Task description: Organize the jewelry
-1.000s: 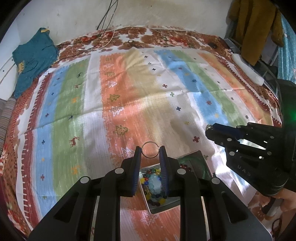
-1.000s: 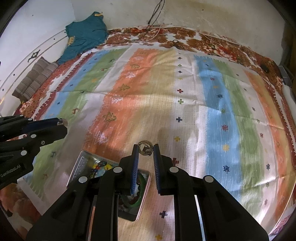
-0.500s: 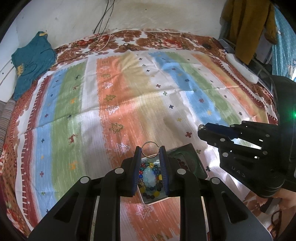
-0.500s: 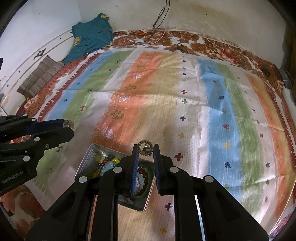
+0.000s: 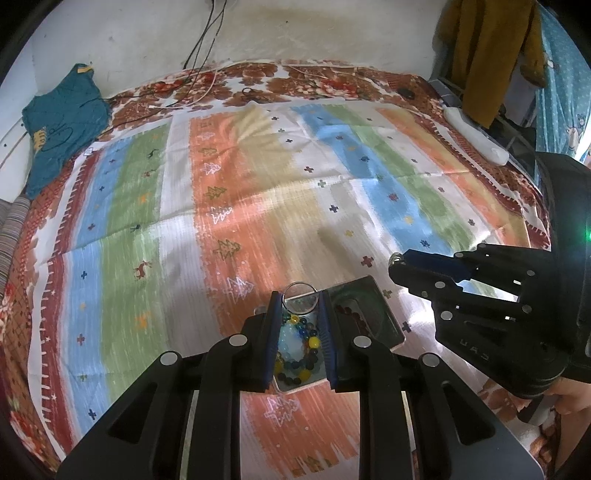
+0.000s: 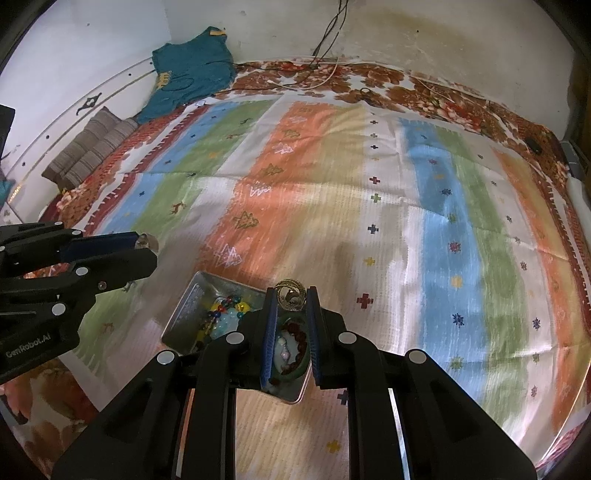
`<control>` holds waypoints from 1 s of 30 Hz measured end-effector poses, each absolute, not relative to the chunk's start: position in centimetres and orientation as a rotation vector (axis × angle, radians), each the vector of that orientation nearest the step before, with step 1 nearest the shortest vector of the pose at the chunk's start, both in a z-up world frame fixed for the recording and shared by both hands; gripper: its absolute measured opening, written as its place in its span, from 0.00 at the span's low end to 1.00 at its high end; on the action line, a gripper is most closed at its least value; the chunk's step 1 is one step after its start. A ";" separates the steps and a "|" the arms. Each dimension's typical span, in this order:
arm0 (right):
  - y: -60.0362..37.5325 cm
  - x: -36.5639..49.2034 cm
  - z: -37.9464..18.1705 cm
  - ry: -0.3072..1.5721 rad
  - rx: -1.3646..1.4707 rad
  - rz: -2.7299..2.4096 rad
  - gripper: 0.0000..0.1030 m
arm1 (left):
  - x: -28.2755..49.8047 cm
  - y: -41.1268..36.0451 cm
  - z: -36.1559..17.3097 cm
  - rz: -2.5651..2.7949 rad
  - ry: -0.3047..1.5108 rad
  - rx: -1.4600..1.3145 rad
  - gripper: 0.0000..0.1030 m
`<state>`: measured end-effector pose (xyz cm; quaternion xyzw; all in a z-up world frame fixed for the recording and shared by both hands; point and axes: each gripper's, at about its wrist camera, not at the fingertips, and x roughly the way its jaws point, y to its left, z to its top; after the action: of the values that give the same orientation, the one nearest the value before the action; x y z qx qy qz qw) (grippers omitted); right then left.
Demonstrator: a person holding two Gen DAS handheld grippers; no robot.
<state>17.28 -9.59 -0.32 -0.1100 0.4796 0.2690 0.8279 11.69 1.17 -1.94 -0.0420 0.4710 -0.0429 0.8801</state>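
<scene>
Soft daylight fills both views, brightest on the pale wall (image 5: pixel 295 33) at the top. The striped bedspread (image 6: pixel 388 206) looks streaked and smeared with motion blur. Glare washes over the metal tray (image 5: pixel 384 306). Fisheye distortion bows the edges, and black vignetting rounds every corner.

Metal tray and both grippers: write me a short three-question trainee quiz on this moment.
1. True or false: the left gripper is shut on a plain silver ring.
2. What does the right gripper hold? A) a green bangle B) a bundle of gold-coloured rings C) nothing
3. Fill in: the metal tray lies on a striped ____.

Key
1. True: its jaws pinch the ring above the colourful bead bracelet in the tray.
2. B. The green bangle lies in the tray.
3. Cloth.
</scene>
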 end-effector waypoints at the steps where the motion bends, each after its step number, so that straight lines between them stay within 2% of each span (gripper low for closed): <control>1: -9.7 17.0 -0.3 1.020 -0.233 0.574 0.16 | 11.4 1.0 -1.9 -0.093 0.980 -0.087 0.19; 8: -9.3 16.4 -0.3 1.022 -0.221 0.611 0.16 | 10.9 1.0 -2.0 -0.099 0.979 -0.105 0.19; 10: -9.3 16.5 -0.4 1.028 -0.223 0.615 0.20 | 10.9 1.2 -2.1 -0.089 0.975 -0.105 0.22; 12: -9.4 16.4 -0.3 1.024 -0.224 0.611 0.35 | 11.0 1.7 -2.2 -0.072 0.977 -0.121 0.23; 16: -9.8 16.3 -0.2 1.023 -0.214 0.602 0.38 | 10.8 2.2 -2.1 -0.069 0.974 -0.135 0.24; 22: -10.6 14.8 0.6 0.988 -0.225 0.593 0.49 | 9.5 2.0 -1.9 -0.073 0.964 -0.132 0.40; 24: -11.0 14.3 0.8 0.978 -0.225 0.590 0.57 | 8.9 2.0 -1.8 -0.080 0.957 -0.135 0.44; 28: -11.9 13.1 1.0 0.981 -0.210 0.586 0.62 | 7.6 2.2 -1.6 -0.077 0.938 -0.141 0.57; 30: -12.2 12.6 1.1 0.975 -0.212 0.585 0.64 | 7.0 2.4 -1.5 -0.079 0.932 -0.148 0.57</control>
<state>12.59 -12.23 1.14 -0.1000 0.4609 0.2766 0.8373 7.01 2.38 -1.55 -0.0713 0.4488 -0.0381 0.8900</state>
